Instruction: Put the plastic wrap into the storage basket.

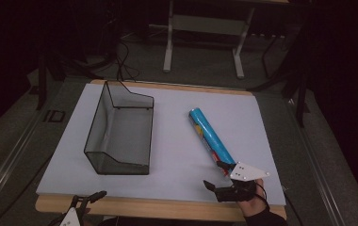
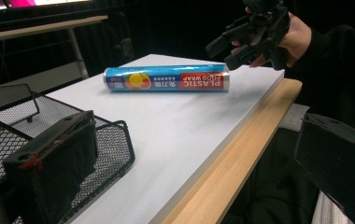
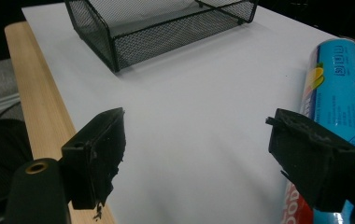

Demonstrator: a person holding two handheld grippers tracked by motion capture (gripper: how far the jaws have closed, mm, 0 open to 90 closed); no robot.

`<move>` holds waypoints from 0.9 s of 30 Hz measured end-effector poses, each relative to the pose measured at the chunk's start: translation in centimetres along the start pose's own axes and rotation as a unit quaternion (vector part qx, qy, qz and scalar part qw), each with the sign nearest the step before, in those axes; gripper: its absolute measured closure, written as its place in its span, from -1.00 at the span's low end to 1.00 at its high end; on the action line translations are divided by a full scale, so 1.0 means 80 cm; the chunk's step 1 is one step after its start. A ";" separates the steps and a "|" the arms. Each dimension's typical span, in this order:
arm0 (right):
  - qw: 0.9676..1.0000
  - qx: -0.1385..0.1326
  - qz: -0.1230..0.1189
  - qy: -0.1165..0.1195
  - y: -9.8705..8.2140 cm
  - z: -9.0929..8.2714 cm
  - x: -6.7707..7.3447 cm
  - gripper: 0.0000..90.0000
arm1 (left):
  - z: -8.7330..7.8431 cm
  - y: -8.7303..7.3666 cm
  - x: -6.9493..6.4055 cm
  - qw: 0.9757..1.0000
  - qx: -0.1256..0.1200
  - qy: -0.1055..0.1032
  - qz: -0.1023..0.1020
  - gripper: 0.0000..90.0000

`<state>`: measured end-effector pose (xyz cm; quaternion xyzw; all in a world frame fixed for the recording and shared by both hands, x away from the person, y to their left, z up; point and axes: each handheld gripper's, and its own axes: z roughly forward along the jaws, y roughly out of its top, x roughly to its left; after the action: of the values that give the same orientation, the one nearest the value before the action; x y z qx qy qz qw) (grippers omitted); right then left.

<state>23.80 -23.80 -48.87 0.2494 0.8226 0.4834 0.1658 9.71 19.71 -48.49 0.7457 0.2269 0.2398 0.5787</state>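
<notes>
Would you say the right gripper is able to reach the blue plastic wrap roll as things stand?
Probably yes. The right gripper hangs open at the near end of the plastic wrap roll, with bare table between its jaws and nothing blocking.

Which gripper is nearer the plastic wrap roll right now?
Right. The right gripper sits open at the near end of the plastic wrap roll; the left gripper is at the table's near-left edge, by the mesh basket.
</notes>
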 end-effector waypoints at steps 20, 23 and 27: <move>1.000 0.006 -0.015 0.018 0.022 -0.011 0.017 -0.71 | 0.001 0.000 -0.001 1.000 0.002 0.000 0.002 -1.00; 1.000 0.002 -0.013 0.021 0.024 -0.012 0.017 -0.71 | 0.001 0.000 -0.001 1.000 0.002 0.000 0.003 -1.00; 1.000 -0.007 -0.021 0.019 0.036 -0.018 0.015 -0.72 | 0.002 0.000 -0.001 1.000 0.002 -0.001 0.002 -1.00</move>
<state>22.79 -22.95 -45.72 0.2218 0.8273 0.4901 0.1616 9.73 19.53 -48.53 0.7476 0.2251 0.2397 0.5770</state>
